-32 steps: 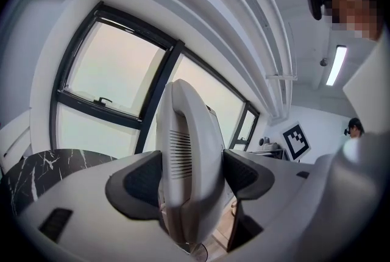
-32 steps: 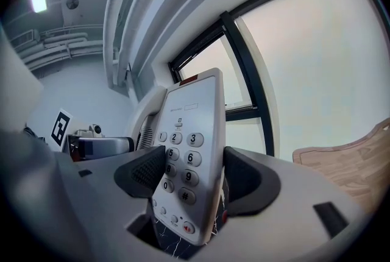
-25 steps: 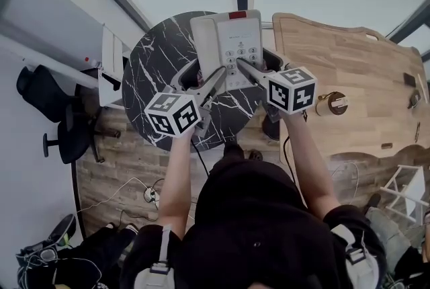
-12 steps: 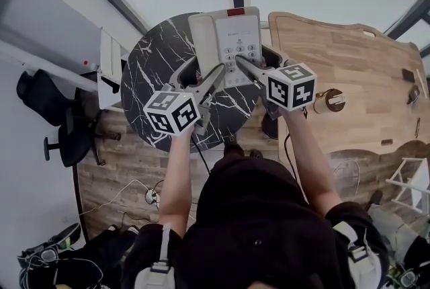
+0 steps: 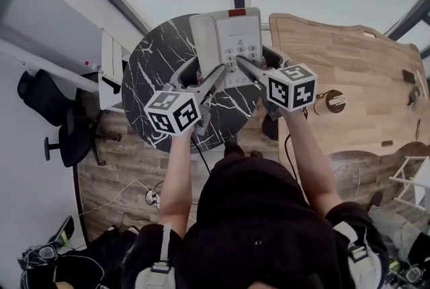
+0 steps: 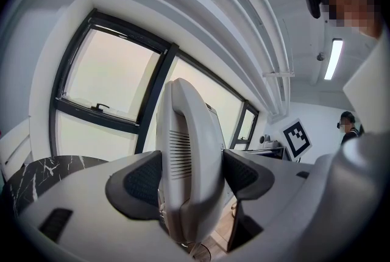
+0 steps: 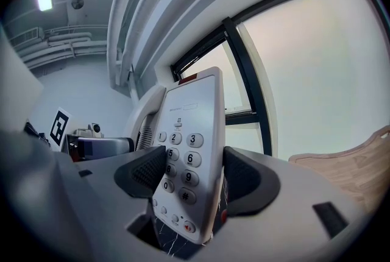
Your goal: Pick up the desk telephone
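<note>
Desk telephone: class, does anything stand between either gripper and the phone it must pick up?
Nothing visible does. The left gripper is shut on the handset side of the desk telephone, and the right gripper is shut on its keypad side. Nothing else lies between the jaws and the casing.
</note>
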Demonstrator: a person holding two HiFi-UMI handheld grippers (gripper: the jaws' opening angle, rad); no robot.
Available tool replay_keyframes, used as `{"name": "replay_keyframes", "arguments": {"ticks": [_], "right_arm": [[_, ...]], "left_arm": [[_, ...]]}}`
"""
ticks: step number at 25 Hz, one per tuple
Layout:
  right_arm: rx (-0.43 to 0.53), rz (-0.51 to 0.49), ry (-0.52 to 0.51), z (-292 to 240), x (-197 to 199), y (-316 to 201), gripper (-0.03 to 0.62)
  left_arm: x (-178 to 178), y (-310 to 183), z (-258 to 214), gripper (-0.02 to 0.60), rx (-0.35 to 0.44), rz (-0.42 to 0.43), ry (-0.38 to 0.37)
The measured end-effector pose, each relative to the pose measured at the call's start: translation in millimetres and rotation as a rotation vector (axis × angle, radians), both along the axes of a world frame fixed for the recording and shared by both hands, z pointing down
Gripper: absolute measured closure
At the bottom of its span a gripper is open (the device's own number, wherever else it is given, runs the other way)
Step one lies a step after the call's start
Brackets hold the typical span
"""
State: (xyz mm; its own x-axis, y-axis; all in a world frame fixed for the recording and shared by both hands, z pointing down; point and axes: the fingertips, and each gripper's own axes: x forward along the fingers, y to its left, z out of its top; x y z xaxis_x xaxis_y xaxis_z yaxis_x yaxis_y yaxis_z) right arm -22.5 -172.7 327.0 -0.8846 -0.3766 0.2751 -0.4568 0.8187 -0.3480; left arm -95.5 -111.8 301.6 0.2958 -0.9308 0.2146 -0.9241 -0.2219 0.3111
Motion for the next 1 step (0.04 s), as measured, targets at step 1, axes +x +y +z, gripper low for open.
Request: {"name": "replay_keyframes", "arguments": {"ticks": [1], "right_arm": [[-0.001,0.0,-0.001,0.0,0.2,0.2,0.279]], "left_arm": [[0.3,0.1,0.1,0.252,-0.001,0.001,-0.002]]}}
